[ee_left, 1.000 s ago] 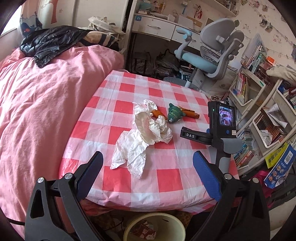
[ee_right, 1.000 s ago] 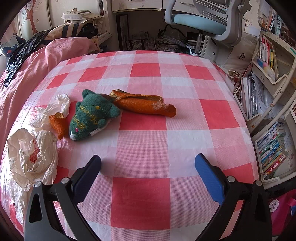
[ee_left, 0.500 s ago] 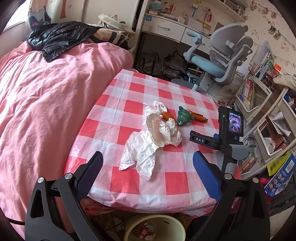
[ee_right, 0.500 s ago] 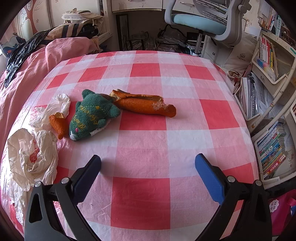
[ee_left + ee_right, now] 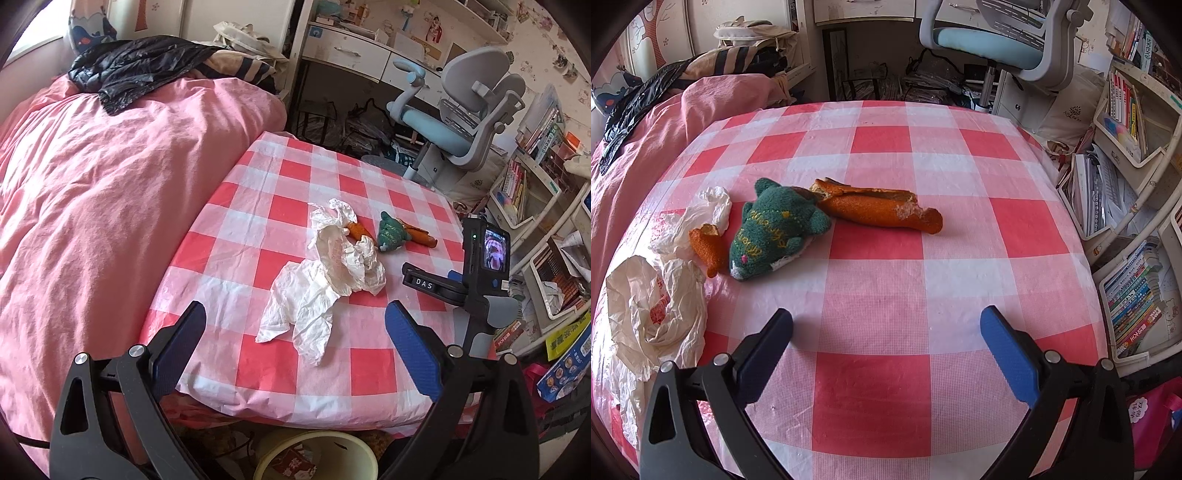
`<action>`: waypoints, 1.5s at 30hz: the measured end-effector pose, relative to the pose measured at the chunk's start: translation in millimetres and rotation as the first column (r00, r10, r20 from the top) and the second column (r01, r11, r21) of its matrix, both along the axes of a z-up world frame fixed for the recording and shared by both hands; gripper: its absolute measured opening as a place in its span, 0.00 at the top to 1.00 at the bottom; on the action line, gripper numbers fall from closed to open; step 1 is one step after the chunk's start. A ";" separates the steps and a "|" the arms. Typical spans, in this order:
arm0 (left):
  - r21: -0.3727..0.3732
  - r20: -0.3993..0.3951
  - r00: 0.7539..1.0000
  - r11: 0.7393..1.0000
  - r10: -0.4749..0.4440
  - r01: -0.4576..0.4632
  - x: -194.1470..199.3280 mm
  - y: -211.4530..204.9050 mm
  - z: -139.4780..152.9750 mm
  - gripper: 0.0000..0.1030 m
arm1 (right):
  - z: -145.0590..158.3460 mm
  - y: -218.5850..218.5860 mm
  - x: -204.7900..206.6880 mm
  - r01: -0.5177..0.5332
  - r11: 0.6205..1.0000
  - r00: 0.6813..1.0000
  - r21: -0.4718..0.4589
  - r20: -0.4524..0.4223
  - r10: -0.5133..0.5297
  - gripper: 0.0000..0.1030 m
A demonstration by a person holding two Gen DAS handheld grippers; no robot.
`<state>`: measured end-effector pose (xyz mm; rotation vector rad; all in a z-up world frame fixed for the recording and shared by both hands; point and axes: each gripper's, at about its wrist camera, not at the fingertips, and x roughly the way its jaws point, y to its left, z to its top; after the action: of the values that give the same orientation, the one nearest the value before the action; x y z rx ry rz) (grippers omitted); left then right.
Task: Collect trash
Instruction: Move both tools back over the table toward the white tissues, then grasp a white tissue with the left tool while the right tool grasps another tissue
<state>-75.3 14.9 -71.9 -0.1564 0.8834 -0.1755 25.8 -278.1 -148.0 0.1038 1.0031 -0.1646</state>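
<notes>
On the red-and-white checked table (image 5: 280,206) lie crumpled white plastic bags (image 5: 325,273) (image 5: 653,306), a long orange peel (image 5: 882,212) (image 5: 421,236), a short piece of peel (image 5: 707,247) (image 5: 358,230) and a green plush fish (image 5: 775,229) (image 5: 389,232). My left gripper (image 5: 295,332) hovers open above the table's near edge, short of the bags. My right gripper (image 5: 886,339) stands open low over the cloth, nearer than the peel and fish, and its body shows at the table's right edge in the left wrist view (image 5: 476,266).
A cream waste bin (image 5: 317,458) with some litter stands on the floor under the near table edge. A pink-covered bed (image 5: 92,206) flanks the table on the left. A grey-blue desk chair (image 5: 461,122) and book shelves (image 5: 1126,147) crowd the right.
My left gripper has pulled back and swung left, so the table and bags sit further right and more bed shows. The right gripper has stayed still.
</notes>
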 end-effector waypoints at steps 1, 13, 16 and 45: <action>0.006 -0.001 1.000 1.000 0.000 0.000 0.8 -0.8 -0.6 0.09 | 0.0 0.1 -0.3 0.000 1.000 1.000 0.000 0.000 0.000 0.06; -0.075 -0.078 0.990 0.990 0.114 -0.120 27.3 36.2 -15.2 0.09 | 0.1 -0.3 -0.1 0.000 1.000 1.000 0.000 0.000 0.000 0.06; -0.114 -0.116 0.986 0.985 0.120 -0.133 36.0 42.7 -23.1 0.09 | 0.1 0.1 -0.8 0.000 1.000 1.000 0.000 0.000 0.000 0.06; 0.175 -0.230 0.960 0.963 -0.161 0.204 84.1 -42.5 -68.5 0.09 | 44.4 13.2 -5.1 -0.228 0.896 0.973 0.381 0.134 0.190 0.06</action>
<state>8.8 -27.5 -140.4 0.0949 1.1252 -0.2460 20.8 -264.9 -103.6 0.3673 0.9361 0.2421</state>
